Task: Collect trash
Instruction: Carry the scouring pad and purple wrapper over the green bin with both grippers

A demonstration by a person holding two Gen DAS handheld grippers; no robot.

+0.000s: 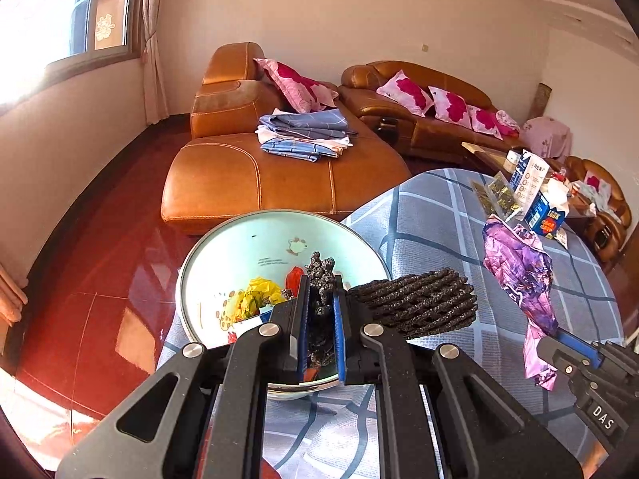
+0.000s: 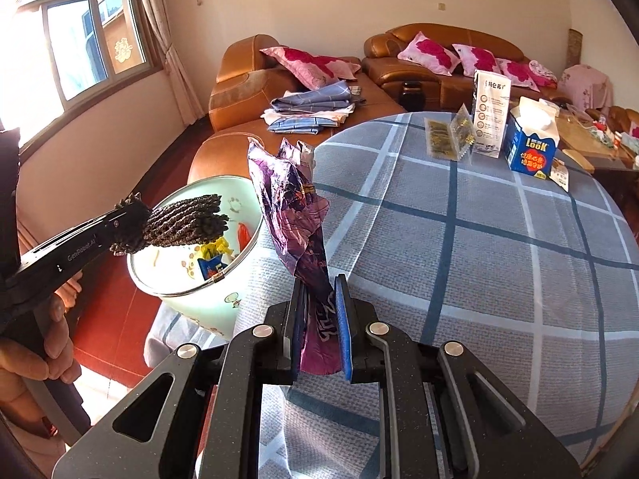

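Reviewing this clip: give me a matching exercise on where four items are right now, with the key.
Items:
1. dark mesh scrubber
2. purple wrapper
3. blue carton
4. yellow scrap

Places:
A. standing on the checked tablecloth
B. clamped in the right claw
C. lying inside the pale green bin
D. clamped in the left claw, over the bin

Pairs: 1-D, 2-B, 3-A, 4-C

- Tan leather sofa on a glossy red floor.
- Window left of the sofa, sunlit.
- Pink pillows and folded sheets on the sofa.
- Cream walls behind the sofa.
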